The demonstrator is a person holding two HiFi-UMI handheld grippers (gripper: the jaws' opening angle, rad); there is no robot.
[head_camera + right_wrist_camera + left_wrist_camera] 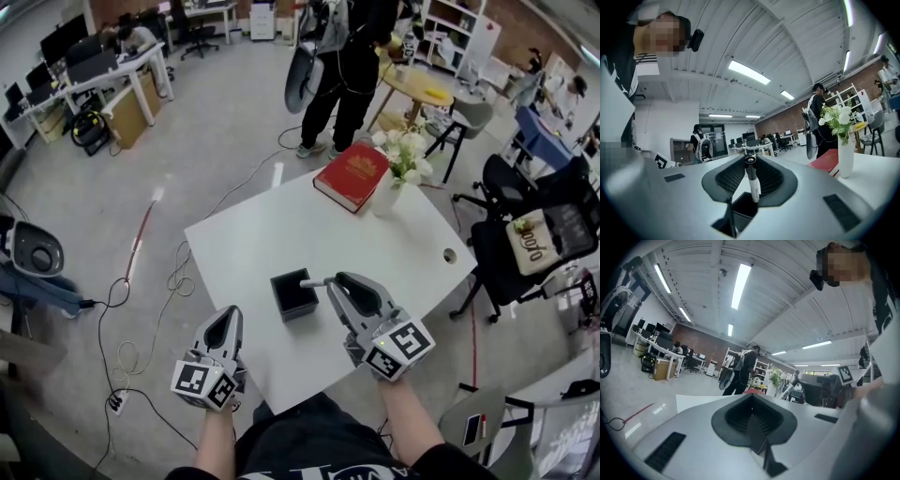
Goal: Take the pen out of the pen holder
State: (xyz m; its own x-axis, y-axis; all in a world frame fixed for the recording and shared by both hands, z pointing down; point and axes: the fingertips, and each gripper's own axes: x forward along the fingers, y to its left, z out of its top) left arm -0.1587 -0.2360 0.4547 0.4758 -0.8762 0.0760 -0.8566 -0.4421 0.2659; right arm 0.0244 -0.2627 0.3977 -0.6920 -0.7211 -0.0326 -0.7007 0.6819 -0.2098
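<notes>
A black square pen holder (293, 295) stands near the front of the white table (244, 239). My right gripper (333, 281) is shut on a pen (312, 282) with a white barrel, just right of the holder's rim. In the right gripper view the pen (753, 180) stands upright between the jaws of the right gripper (750, 161), its lower end over the open pen holder (740, 208). My left gripper (228, 317) hovers at the table's front left edge, jaws together and empty. The left gripper (751, 404) points level across the room.
A red book (352, 175) and a white vase of flowers (387, 195) sit at the table's far side. A cable hole (449, 254) is near the right edge. A black chair (525, 244) stands to the right. A person (342, 66) stands beyond the table. Cables (141, 309) lie on the floor at left.
</notes>
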